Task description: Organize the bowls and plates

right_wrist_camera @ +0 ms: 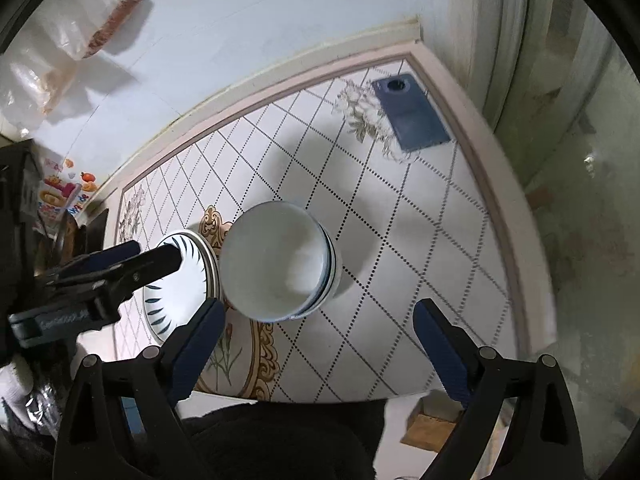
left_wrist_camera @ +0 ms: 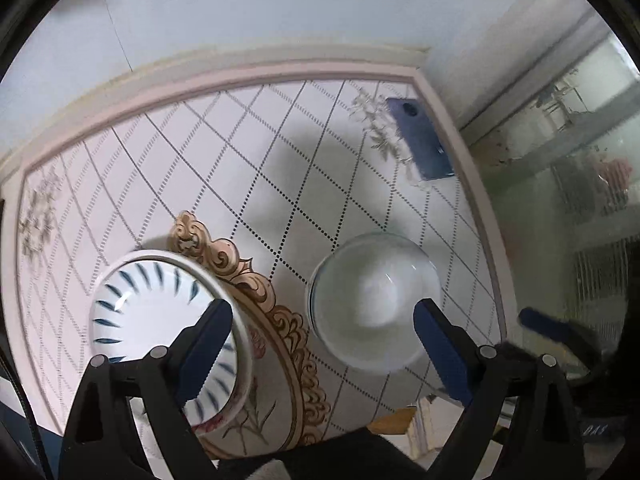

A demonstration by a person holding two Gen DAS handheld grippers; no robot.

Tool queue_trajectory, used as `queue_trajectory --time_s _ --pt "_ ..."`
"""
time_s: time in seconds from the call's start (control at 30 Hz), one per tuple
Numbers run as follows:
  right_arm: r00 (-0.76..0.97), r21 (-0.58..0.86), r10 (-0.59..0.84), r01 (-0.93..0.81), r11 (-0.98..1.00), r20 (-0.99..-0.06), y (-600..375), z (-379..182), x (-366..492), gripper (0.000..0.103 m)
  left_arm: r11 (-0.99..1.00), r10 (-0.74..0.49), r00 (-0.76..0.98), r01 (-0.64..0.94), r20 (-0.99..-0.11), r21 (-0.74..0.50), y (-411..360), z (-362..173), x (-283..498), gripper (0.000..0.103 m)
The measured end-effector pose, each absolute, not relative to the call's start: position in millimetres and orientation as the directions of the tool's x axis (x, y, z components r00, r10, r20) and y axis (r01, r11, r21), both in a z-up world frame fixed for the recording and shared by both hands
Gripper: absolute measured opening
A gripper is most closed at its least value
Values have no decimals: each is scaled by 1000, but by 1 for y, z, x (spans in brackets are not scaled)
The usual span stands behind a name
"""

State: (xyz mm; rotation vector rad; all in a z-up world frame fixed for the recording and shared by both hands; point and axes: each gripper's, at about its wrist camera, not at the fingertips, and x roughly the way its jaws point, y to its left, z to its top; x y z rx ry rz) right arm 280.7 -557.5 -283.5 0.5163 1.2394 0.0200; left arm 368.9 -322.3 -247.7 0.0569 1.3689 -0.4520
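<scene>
A stack of white plates with blue leaf marks (left_wrist_camera: 152, 312) sits on the table at lower left; it also shows in the right wrist view (right_wrist_camera: 188, 276). A stack of white bowls with blue rim lines (left_wrist_camera: 376, 300) stands to its right, also in the right wrist view (right_wrist_camera: 276, 260). My left gripper (left_wrist_camera: 320, 344) is open and empty, above the gap between plates and bowls. My right gripper (right_wrist_camera: 316, 344) is open and empty, just in front of the bowls. The left gripper also shows in the right wrist view (right_wrist_camera: 120, 264), over the plates.
The table (left_wrist_camera: 280, 152) has a white diamond-pattern cloth with a pink border and a gold ornament. A dark blue phone (left_wrist_camera: 420, 136) lies at its far right corner, also in the right wrist view (right_wrist_camera: 412, 112). A wall is behind; plastic bags (right_wrist_camera: 68, 40) hang there.
</scene>
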Motion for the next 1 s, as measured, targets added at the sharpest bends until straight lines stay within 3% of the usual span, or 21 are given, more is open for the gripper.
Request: queue_trajectory --time_s 0.2,0.37,0.63,0.8,0.9,1.0 --pt "297 549 469 317 773 -832 -570 -354 306 97 917 -267 3 308 -964 -253 -335 -301 398 93" --pt "262 624 567 343 702 -781 -568 -398 320 97 909 -285 -79 294 -955 -296 -345 -329 407 84" --pt "247 696 655 354 625 -714 -562 -438 330 97 898 -304 -151 284 -941 -336 -354 -357 407 81" --pt "242 725 691 359 588 -681 -558 -448 337 92 893 -315 -162 285 -935 -350 -356 -364 407 68" --pt "234 730 701 359 582 -674 -555 -453 340 86 888 -327 -161 286 -931 -361 -358 -365 407 64" --pt "244 750 720 362 553 -649 -554 -458 343 77 877 -366 -169 268 -915 -399 -354 -364 406 53"
